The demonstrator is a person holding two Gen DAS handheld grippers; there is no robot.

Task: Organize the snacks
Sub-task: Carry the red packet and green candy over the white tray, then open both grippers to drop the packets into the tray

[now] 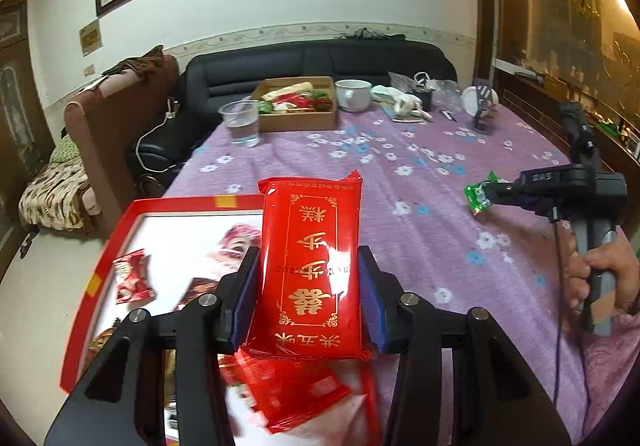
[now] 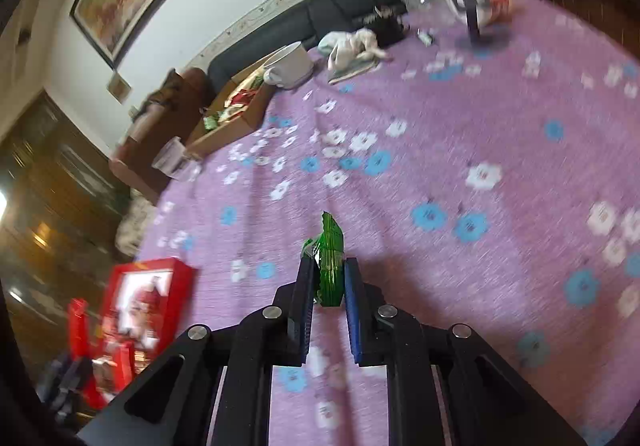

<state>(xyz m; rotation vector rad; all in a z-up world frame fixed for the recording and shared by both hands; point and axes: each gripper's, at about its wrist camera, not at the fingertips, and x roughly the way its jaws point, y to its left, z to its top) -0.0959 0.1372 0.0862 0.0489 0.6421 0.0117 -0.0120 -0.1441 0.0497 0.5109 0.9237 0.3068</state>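
Note:
My left gripper [image 1: 310, 270] is shut on a large red snack packet [image 1: 312, 266] with gold lettering, held above the right edge of a red-rimmed box [image 1: 120, 221]. Inside the box lie a small red wrapped snack [image 1: 132, 277] and another red packet [image 1: 288, 390] under the held one. My right gripper [image 2: 329, 266] is shut on a small green wrapped snack [image 2: 330, 262] just above the purple flowered tablecloth [image 2: 460, 149]. In the left wrist view the right gripper [image 1: 490, 191] shows at the right with the green snack [image 1: 480, 195], a hand [image 1: 600, 270] on its handle.
At the table's far side stand a brown cardboard box of mixed snacks [image 1: 298, 103], a clear plastic cup [image 1: 242, 121], a white bowl [image 1: 354, 93], crumpled bags [image 1: 404, 97] and a small stand [image 1: 482, 113]. A black sofa [image 1: 320, 61] lies behind. The red-rimmed box [image 2: 144, 302] sits at the left.

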